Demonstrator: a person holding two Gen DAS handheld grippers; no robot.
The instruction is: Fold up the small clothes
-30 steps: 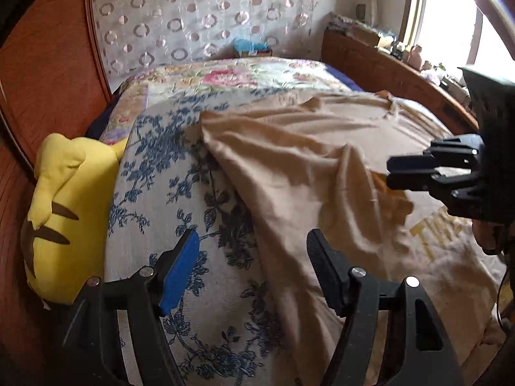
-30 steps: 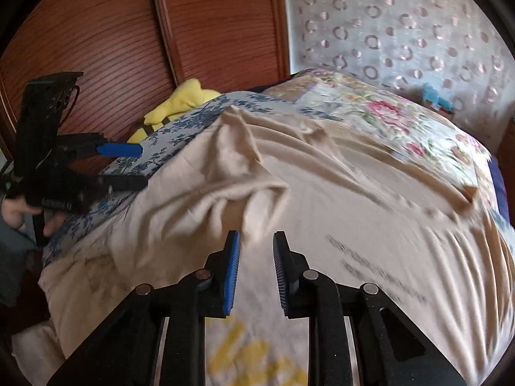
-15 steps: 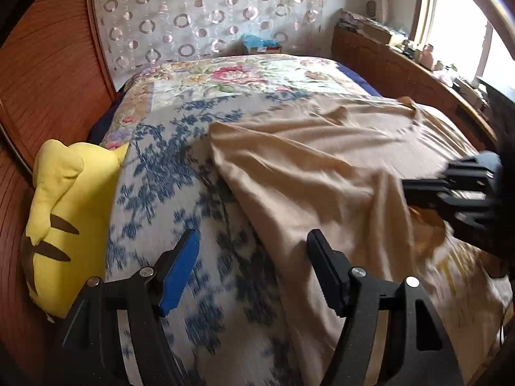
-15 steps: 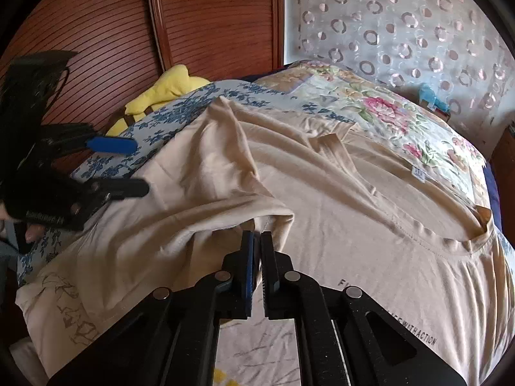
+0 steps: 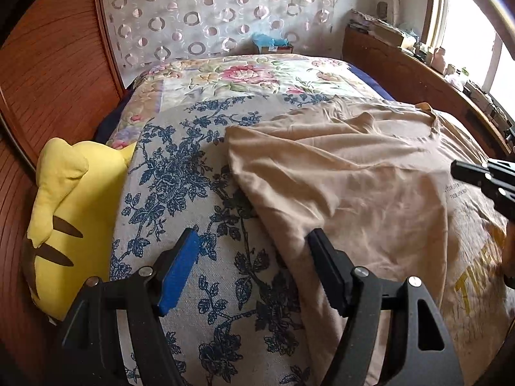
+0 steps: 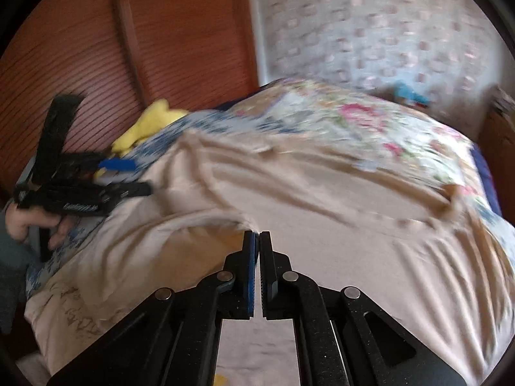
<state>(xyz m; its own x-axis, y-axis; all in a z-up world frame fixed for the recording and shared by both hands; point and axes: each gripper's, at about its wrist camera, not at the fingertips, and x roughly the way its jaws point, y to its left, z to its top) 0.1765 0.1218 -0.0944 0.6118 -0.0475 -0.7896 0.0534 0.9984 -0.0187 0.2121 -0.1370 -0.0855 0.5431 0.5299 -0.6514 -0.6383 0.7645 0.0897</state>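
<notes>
Left wrist view: left claw (image 5: 254,257) is wide open at bottom center, holding nothing, with the beige t-shirt (image 5: 370,180) spread on the bed (image 5: 180,167) center-right.

Right wrist view, pretty blurry: right claw (image 6: 257,236) is pinched tight on a t-shirt fold, center frame.

The location was a domestic bedroom. A bed (image 5: 225,103) filled most of the left wrist view, covered with a floral quilt (image 5: 244,77) and a blue-flowered spread (image 5: 180,180). A yellow plush pillow (image 5: 67,212) lay against reddish wood panelling (image 5: 54,74). A sheer curtain with ring motifs (image 5: 206,13) hung behind the bed. A cluttered wooden ledge (image 5: 415,64) ran beneath a bright window (image 5: 463,19).
</notes>
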